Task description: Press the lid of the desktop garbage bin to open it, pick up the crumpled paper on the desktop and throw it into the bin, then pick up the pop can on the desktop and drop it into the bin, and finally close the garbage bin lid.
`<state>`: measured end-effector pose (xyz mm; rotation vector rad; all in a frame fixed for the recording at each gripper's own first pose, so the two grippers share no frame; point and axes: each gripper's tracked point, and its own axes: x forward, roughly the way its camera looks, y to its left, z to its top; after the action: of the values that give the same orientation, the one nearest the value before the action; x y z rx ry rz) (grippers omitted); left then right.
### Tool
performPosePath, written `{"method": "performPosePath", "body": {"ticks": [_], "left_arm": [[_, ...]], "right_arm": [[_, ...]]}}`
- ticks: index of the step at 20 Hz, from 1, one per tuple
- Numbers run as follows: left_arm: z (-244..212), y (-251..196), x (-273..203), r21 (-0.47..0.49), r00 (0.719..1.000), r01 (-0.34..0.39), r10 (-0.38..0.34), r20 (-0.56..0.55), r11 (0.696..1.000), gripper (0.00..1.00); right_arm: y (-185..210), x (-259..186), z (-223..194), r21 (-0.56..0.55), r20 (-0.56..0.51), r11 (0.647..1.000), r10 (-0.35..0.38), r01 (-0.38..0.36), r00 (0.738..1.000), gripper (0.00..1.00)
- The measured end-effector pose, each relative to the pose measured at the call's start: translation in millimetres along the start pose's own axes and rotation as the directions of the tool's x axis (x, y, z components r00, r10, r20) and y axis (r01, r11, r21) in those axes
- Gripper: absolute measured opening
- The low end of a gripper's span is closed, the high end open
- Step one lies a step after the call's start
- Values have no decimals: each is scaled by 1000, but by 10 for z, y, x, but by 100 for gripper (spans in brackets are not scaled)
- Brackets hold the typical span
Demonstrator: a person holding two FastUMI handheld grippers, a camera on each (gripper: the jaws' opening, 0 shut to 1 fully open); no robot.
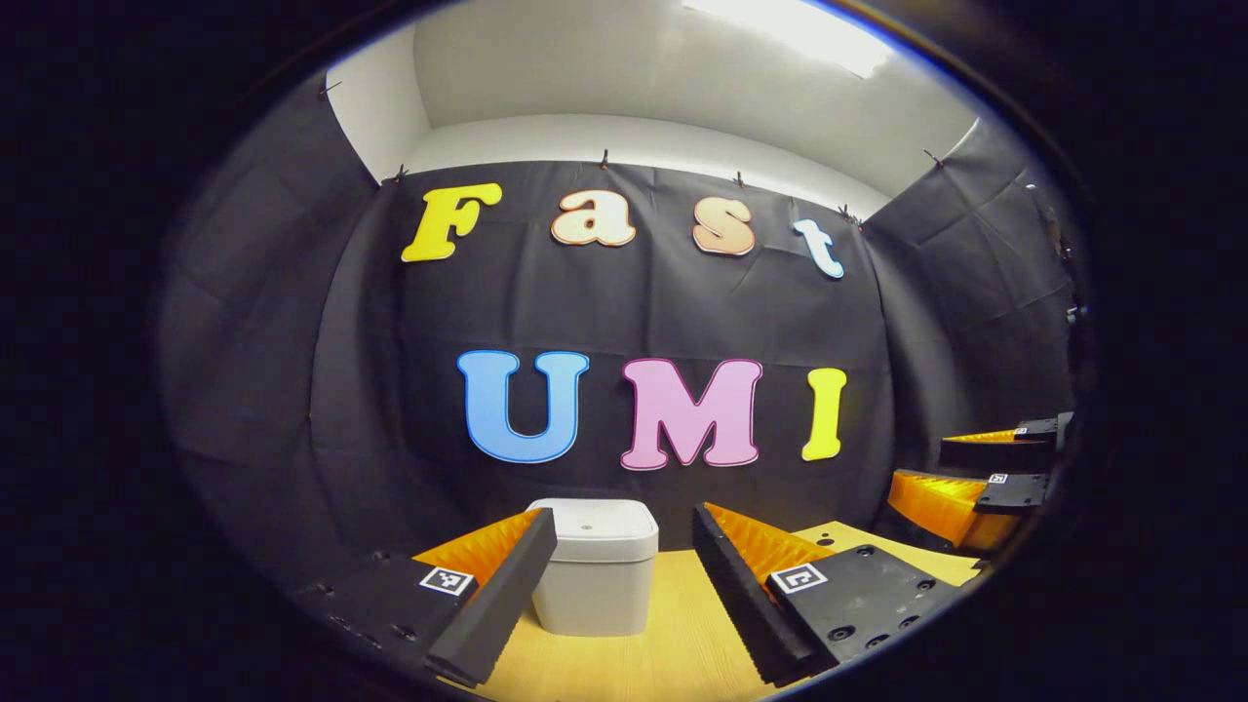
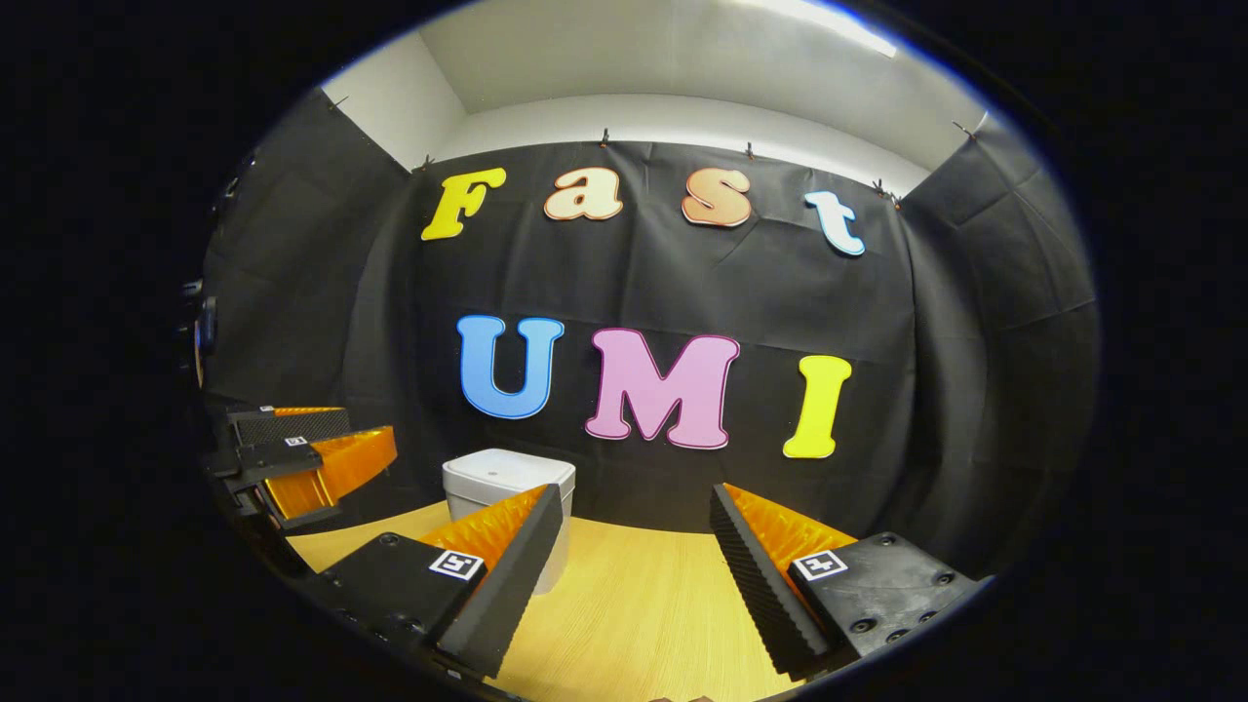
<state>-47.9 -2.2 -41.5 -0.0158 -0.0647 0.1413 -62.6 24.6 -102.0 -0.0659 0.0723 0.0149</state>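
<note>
both tools, the left tool [image 1: 624,585] and the right tool [image 2: 634,575], are hovering wide and empty above the tabletop [image 2: 634,604], facing the closed bin [image 1: 597,570].

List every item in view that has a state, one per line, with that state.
Garbage bin: upright on the wooden desktop, lid shut.
Left gripper: open, holding nothing, bin ahead between its fingers.
Right gripper: open, holding nothing, bin ahead to its left.
</note>
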Motion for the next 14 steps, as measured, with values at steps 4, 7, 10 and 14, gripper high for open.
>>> {"method": "performPosePath", "body": {"ticks": [4,7,10,14], "left_arm": [[22,-59,-16,11,1000,8,-8,2,1000,95],[41,-170,-59,13,1000,29,-29,10,1000,94],[-11,-214,-84,7,999,38,-38,-2,999,94],[-97,-192,-112,5,999,37,-37,-28,999,95]], "right_arm": [[-49,-27,-33,25,-6,1000,-18,19,1000,98],[-92,-34,-61,36,-20,999,-27,28,999,98],[-103,-65,-85,33,-23,999,-36,37,999,98],[-62,-76,-95,29,-23,999,-34,35,999,98]]}}
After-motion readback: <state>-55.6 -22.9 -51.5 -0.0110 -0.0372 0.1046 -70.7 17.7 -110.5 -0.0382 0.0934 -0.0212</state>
